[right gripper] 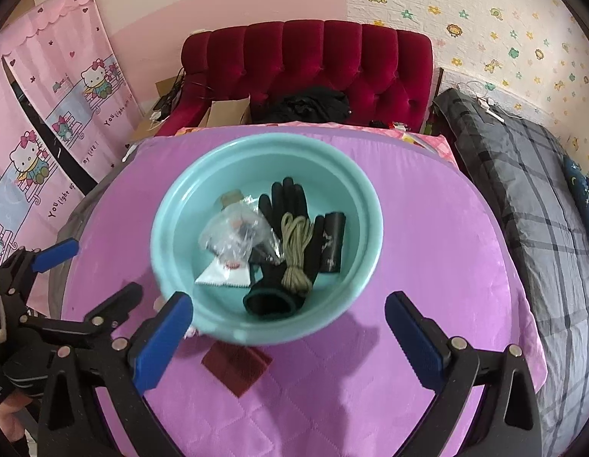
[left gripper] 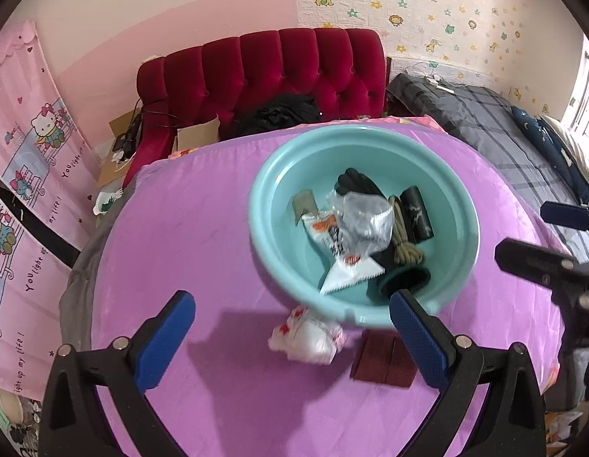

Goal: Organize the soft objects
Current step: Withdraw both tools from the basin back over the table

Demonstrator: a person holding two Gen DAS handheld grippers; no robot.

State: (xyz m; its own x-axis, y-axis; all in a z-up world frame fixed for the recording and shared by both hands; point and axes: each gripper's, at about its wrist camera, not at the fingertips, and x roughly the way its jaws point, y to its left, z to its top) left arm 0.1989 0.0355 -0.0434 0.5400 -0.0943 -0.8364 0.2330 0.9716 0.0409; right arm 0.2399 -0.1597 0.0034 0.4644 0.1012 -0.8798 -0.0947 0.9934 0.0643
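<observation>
A quilted purple cloth [right gripper: 428,251] covered the table, before a tufted red velvet headboard [right gripper: 309,64] and pink cartoon curtains [right gripper: 62,114]. The round teal plastic basin [right gripper: 180,205] held a black glove [right gripper: 290,205] and wrappers. Left gripper [left gripper: 292,337] and right gripper [right gripper: 288,337] were both spread, empty.

I see the glove [right gripper: 290,224], rope [right gripper: 296,253] and packets [right gripper: 233,240] in the basin [right gripper: 168,236]; a cloth [right gripper: 237,365] lies before it.

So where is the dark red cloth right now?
The dark red cloth lies flat on the purple tablecloth, just in front of the teal basin and to the right of the crumpled white wrapper.
</observation>
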